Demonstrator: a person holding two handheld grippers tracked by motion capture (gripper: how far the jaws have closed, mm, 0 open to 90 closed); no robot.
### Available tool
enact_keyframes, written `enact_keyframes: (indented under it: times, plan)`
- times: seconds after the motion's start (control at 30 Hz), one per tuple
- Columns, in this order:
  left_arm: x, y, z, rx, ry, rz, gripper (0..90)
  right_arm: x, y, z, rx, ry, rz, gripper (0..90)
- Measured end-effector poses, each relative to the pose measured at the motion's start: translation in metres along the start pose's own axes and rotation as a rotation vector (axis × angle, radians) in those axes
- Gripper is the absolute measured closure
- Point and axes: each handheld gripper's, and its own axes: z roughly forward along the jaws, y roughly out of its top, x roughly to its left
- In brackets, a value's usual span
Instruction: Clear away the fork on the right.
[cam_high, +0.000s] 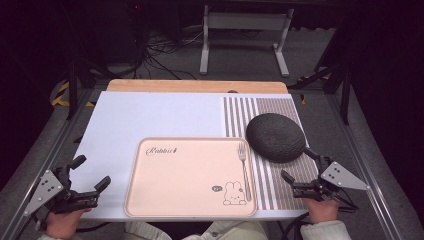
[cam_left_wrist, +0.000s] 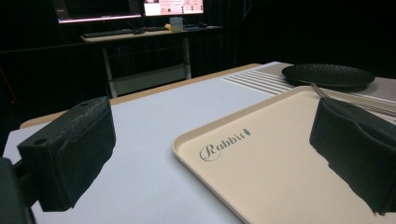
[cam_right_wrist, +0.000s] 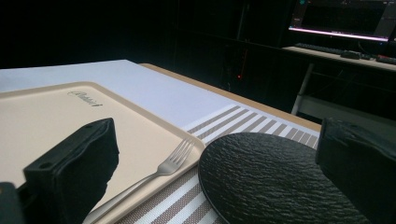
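A beige tray (cam_high: 165, 195) with a rabbit drawing lies at the table's front middle. A silver fork (cam_high: 244, 170) rests along its right side, tines pointing away. A black textured plate (cam_high: 275, 136) sits on the striped placemat (cam_high: 240, 110) to the tray's right. My left gripper (cam_high: 90, 172) is open at the front left, off the tray's left edge. My right gripper (cam_high: 297, 164) is open at the front right, just in front of the plate. In the right gripper view the fork (cam_right_wrist: 163, 169) and plate (cam_right_wrist: 271, 177) lie between the jaws. The tray (cam_left_wrist: 280, 186) reaches in from the right of the left gripper view.
A white mat (cam_high: 150, 120) covers the table's left and middle. The wooden table edge (cam_high: 195, 86) shows at the back. Beyond it are a grey metal stand (cam_high: 245, 35) and cables on the floor. A desk with monitors (cam_left_wrist: 130, 9) stands far off.
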Motion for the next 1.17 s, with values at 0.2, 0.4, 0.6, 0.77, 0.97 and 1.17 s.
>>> enact_keyframes:
  times: [0.2, 0.4, 0.6, 0.77, 0.97, 1.17]
  plan:
    - [-0.0005, 0.0002, 0.0000, -0.007, -0.005, -0.004, 1.0, 0.0003, -0.0059, 0.0028, 0.006, -0.036, 0.011, 0.0]
    - [0.0001, 0.0005, -0.0007, -0.013, -0.008, -0.007, 0.9, -0.0016, -0.0100, 0.0045, 0.015, -0.050, 0.041, 0.0]
    - [0.0007, 0.0006, -0.0012, -0.019, -0.008, -0.013, 0.9, 0.0014, -0.0098, 0.0068, 0.034, -0.062, 0.021, 0.1]
    - [0.0003, 0.0007, -0.0008, -0.022, -0.009, -0.009, 0.9, 0.0036, -0.0090, 0.0078, 0.042, -0.064, 0.003, 0.1]
    - [0.0007, 0.0006, -0.0012, -0.021, -0.010, -0.012, 0.9, 0.0051, -0.0081, 0.0085, 0.049, -0.064, -0.013, 0.1]
    - [0.0006, 0.0007, -0.0013, -0.023, -0.010, -0.015, 0.8, 0.0046, -0.0080, 0.0086, 0.049, -0.063, -0.009, 0.1]
